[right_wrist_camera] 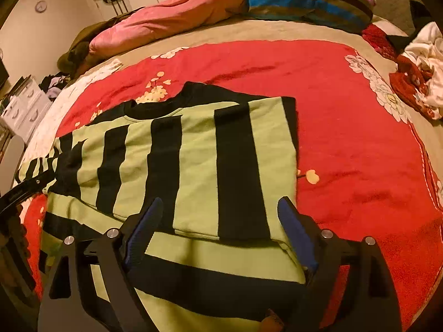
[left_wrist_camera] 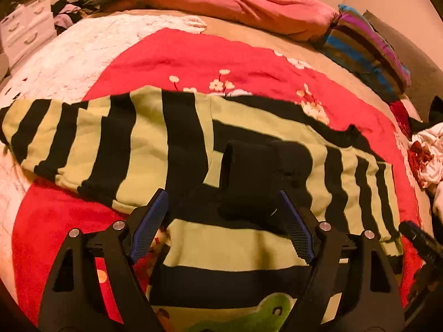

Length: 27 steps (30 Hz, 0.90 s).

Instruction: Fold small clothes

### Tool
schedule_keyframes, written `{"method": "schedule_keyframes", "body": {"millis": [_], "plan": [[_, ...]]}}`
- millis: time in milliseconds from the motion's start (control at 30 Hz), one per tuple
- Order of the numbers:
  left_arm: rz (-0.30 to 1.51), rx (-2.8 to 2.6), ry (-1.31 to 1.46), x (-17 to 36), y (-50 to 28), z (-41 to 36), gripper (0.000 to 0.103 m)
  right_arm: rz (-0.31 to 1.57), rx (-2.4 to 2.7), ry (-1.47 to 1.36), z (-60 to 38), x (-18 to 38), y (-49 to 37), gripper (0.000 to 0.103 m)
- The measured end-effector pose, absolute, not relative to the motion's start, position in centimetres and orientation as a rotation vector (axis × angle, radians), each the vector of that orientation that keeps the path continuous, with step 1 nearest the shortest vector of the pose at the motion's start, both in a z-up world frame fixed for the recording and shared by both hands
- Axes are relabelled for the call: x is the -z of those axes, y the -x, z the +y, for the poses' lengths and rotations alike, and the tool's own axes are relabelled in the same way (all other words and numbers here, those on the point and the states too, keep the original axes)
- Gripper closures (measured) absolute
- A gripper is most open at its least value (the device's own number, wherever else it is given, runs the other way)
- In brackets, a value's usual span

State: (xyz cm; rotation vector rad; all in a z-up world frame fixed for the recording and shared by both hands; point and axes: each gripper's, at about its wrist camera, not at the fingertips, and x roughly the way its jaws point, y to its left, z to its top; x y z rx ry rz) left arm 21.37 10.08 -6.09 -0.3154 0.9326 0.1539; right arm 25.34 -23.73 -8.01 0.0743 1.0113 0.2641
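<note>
Your sweater (right_wrist_camera: 193,166) runs off the bottom edge in both views, its hem unseen. The green patch (left_wrist_camera: 249,315) is cut off, its shape unclear. The dresser (left_wrist_camera: 25,27) is cropped at the left.

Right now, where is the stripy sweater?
The stripy sweater lies flat on the red blanket under both open grippers, below the pink pillow.

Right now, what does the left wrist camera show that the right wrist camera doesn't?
Only the left wrist view: the sweater's outstretched striped sleeve and black cuff.

Only the right wrist view: a wall clock and the sleeve folded across the body.

Both: the striped sweater on the red blanket, the pink pillow, and each gripper, left and right, with open jaws.
</note>
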Motion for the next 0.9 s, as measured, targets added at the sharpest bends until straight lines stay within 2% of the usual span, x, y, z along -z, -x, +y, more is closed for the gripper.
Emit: {"method": "schedule_keyframes", "body": {"millis": [100,167,267,333,400,500,567,633,767,900], "plan": [[0.890,-0.115,0.267,4.6,-21.6,8.3,0.032,1.011,-0.262,-0.078,-23.8,7.9,-25.1,0.018],[0.879,-0.059,0.248,4.3,-22.0,6.6,0.042,1.014,-0.265,-0.082,-23.8,8.0,-25.1,0.018],[0.948,0.033,0.233,6.0,-23.6,4.1,0.042,1.029,-0.273,-0.076,-23.5,8.7,-25.3,0.018],[1.063,0.038,0.177,8.9,-25.4,3.0,0.038,1.071,-0.272,-0.069,-23.3,9.6,-25.5,0.018],[1.073,0.005,0.168,9.8,-25.8,3.2,0.038,1.117,-0.251,-0.056,-23.2,10.6,-25.8,0.018],[1.041,0.030,0.216,8.3,-25.0,3.8,0.034,1.117,-0.252,-0.059,-23.0,10.5,-25.6,0.018],[1.004,0.033,0.234,6.8,-23.8,4.7,0.022,1.090,-0.270,-0.077,-23.1,9.5,-25.4,0.018],[0.984,0.006,0.239,5.7,-22.2,5.8,0.022,1.071,-0.280,-0.100,-23.3,8.7,-25.1,0.018],[0.980,-0.033,0.257,4.9,-19.4,7.8,0.017,1.033,-0.327,-0.123,-22.7,6.9,-24.3,0.009],[0.985,-0.077,0.319,4.7,-16.7,10.5,0.013,1.001,-0.390,-0.098,-20.8,5.3,-22.8,0.007]]}}
